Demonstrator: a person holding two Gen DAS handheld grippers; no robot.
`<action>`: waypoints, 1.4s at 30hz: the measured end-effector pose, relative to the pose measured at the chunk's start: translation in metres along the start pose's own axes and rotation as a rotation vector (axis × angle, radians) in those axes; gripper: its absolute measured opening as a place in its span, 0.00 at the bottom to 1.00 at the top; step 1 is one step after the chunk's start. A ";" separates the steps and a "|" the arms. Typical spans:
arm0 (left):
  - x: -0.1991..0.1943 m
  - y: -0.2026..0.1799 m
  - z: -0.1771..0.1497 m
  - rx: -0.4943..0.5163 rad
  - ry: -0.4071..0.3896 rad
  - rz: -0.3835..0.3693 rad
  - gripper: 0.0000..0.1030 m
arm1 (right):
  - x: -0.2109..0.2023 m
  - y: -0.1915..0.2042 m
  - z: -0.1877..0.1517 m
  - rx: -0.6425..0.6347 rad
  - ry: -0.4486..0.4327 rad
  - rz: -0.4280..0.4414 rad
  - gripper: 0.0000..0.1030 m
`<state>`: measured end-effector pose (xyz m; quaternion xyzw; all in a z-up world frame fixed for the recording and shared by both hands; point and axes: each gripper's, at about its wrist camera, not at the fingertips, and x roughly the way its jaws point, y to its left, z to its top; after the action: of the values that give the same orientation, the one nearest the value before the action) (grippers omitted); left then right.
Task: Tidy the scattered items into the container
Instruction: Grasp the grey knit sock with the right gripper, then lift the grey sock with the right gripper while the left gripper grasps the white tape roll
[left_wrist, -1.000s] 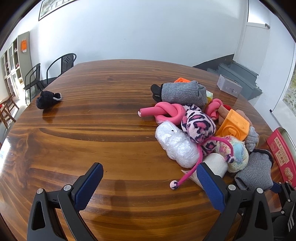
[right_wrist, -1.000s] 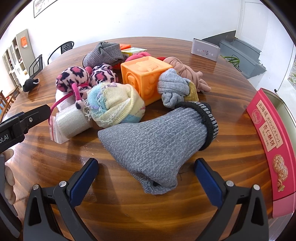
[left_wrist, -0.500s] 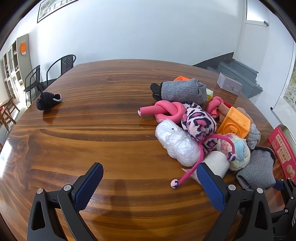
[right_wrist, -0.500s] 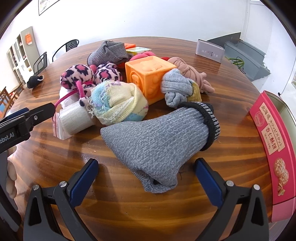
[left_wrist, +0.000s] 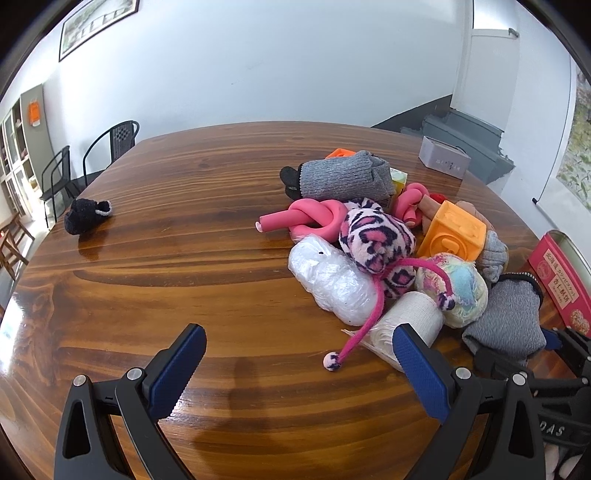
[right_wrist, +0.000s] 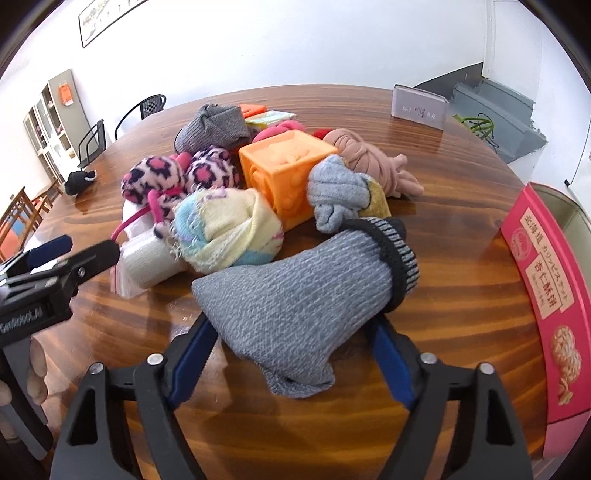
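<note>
My right gripper (right_wrist: 291, 354) has just been closing, its jaws now touching both sides of the grey sock (right_wrist: 306, 291) near the table's (left_wrist: 184, 229) right edge, because the pink tin (right_wrist: 546, 314) waits just beside. My left gripper (left_wrist: 295, 369) stays wide, empty.

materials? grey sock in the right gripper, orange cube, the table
Grey sock: knitted fabric, matte, ribbed weave visible, black-and-white striped cuff; soft, deforms where it lies.
Orange cube: looks like soft plastic or rubber, smooth, slight sheen, moulded relief on its faces; can't tell which.
Table: wood or wood veneer, strong grain, glossy varnish with reflections.
</note>
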<state>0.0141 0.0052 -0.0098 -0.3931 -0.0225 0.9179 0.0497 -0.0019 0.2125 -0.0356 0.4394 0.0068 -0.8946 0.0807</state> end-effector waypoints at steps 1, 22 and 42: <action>0.000 0.000 0.000 0.001 0.002 -0.003 0.99 | 0.000 -0.002 0.000 0.002 -0.004 0.001 0.77; -0.030 -0.031 -0.008 0.093 -0.093 -0.168 0.99 | -0.045 -0.034 -0.008 0.141 -0.203 0.085 0.45; 0.003 -0.053 -0.003 0.119 0.007 -0.347 0.99 | -0.066 -0.046 -0.014 0.182 -0.294 0.097 0.45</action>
<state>0.0178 0.0582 -0.0100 -0.3827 -0.0357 0.8939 0.2306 0.0415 0.2682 0.0051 0.3090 -0.1072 -0.9413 0.0839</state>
